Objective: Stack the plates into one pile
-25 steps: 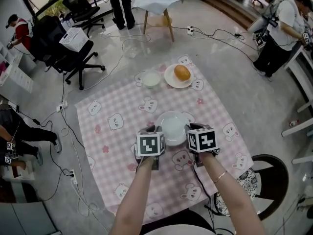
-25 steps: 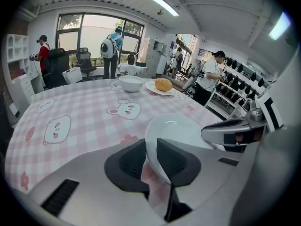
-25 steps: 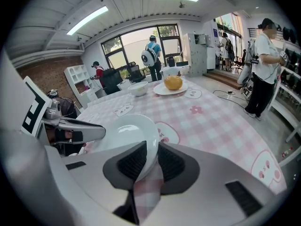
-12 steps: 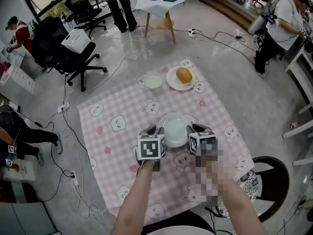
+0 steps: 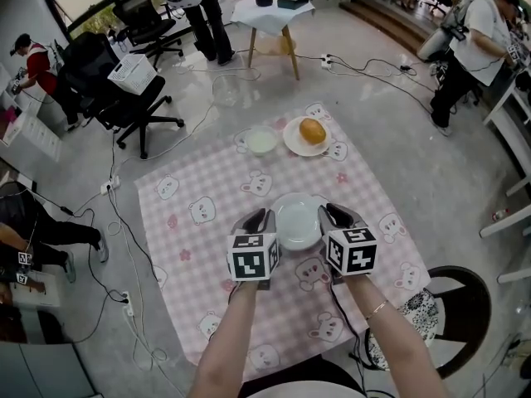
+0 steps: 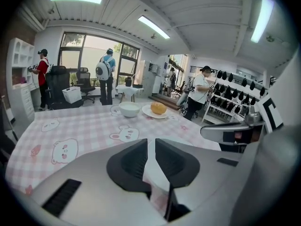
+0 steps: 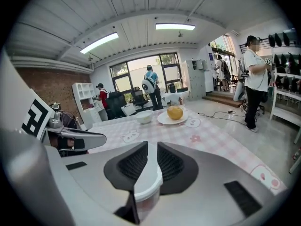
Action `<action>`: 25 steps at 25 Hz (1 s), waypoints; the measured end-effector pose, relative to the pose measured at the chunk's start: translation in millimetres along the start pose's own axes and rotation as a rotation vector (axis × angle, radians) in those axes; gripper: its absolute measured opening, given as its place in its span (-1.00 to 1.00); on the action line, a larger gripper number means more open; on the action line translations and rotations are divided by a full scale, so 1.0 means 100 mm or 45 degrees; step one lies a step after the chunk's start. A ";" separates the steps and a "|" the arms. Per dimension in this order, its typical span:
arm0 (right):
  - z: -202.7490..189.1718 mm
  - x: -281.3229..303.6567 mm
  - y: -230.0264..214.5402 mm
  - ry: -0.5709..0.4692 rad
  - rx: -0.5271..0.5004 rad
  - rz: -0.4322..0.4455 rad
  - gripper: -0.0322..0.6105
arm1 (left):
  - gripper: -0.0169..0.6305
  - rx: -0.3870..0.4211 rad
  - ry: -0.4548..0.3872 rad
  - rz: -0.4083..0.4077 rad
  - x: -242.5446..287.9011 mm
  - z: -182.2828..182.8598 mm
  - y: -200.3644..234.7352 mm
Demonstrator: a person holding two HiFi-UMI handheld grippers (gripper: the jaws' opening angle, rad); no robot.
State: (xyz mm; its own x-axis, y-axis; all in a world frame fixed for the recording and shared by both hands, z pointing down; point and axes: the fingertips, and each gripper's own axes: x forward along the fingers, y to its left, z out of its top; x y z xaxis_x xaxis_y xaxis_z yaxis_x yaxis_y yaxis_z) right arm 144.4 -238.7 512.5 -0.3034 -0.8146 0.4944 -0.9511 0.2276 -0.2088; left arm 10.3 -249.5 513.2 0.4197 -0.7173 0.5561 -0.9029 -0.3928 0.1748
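Observation:
A white plate (image 5: 297,222) hangs above the pink checked cloth (image 5: 207,189), held from both sides. My left gripper (image 5: 259,220) grips its left rim and my right gripper (image 5: 334,215) its right rim. Both pairs of jaws are closing, with the rim between the pads. In the left gripper view the rim (image 6: 153,173) shows as a white strip between the dark pads of the left gripper (image 6: 151,147). The right gripper (image 7: 152,149) pinches the rim (image 7: 148,175) the same way. At the cloth's far edge stands a second plate (image 5: 297,145) with a bun (image 5: 312,130) on it.
A small white bowl (image 5: 261,141) stands left of the bun plate. Cables (image 5: 124,247) run over the floor left of the cloth. A black stool (image 5: 452,305) is at the near right, office chairs (image 5: 99,73) and a small table (image 5: 270,11) further off, with people standing around.
Both grippers have risen together with the white plate between them, so the plate has come up off the cloth. The bun plate and the bowl have not moved.

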 end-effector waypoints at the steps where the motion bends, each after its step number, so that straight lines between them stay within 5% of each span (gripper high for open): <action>1: 0.04 -0.04 0.02 -0.019 -0.005 0.010 -0.69 | -0.75 0.006 -0.022 -0.003 -0.04 0.03 0.00; 25: 0.66 -1.50 0.35 -0.433 -0.027 0.135 -0.89 | -0.88 0.063 -0.401 0.017 -1.47 0.54 -0.10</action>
State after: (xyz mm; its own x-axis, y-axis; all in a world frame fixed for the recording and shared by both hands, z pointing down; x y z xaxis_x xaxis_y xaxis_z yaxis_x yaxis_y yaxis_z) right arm 160.8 -143.6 375.8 -0.3677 -0.9159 0.1612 -0.9173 0.3287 -0.2247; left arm -37.3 -171.6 386.2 0.4230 -0.8626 0.2775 -0.9061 -0.4042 0.1248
